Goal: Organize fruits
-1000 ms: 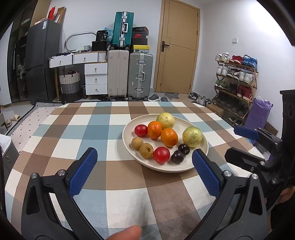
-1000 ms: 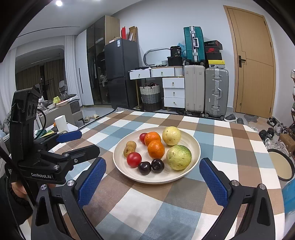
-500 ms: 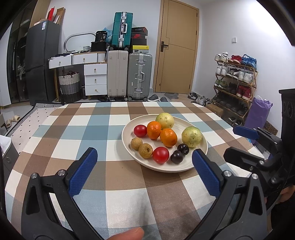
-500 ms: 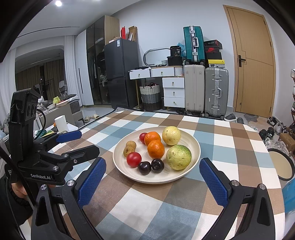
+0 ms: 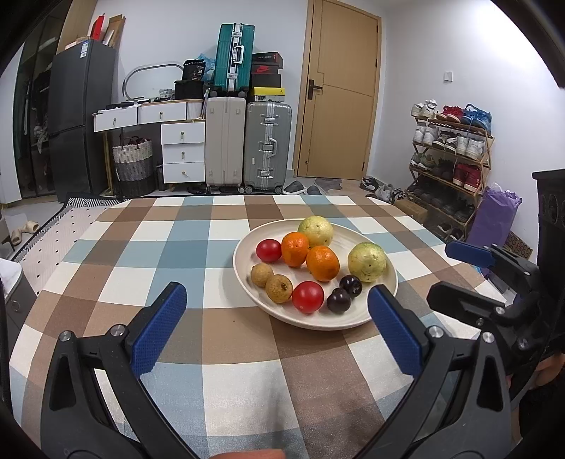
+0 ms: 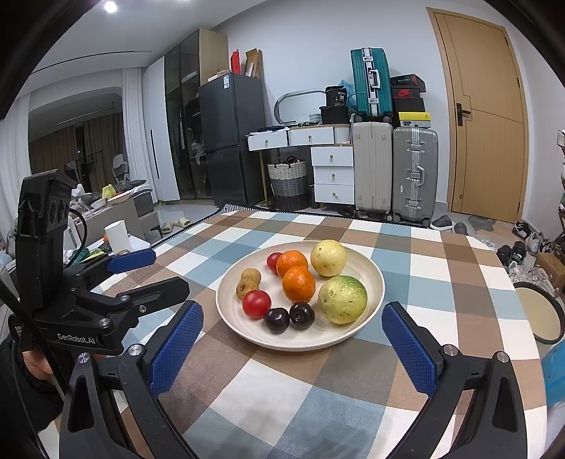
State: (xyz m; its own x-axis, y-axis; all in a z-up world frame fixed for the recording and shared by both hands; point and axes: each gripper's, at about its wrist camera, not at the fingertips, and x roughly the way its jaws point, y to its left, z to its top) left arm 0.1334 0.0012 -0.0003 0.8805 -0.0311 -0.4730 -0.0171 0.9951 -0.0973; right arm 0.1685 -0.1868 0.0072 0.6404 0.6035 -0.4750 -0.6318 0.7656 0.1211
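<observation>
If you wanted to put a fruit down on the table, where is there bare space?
The checked tablecloth is bare left of the plate, out to the table's left edge, and also behind the plate toward the suitcases. The near strip lies bare too, with both hand-held grippers over it. The plate itself is crowded: oranges, tomatoes, plums and other fruit nearly touch.

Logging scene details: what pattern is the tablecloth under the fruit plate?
Checked tablecloth in brown, blue and white squares; clearest in the left wrist view.

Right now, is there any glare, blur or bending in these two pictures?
Left wrist view: the door bows from fisheye bending, the plate is sharp, and no glare shows. Right wrist view: a ceiling lamp glares at top left, the corners go black, and the fruit is sharp.
</observation>
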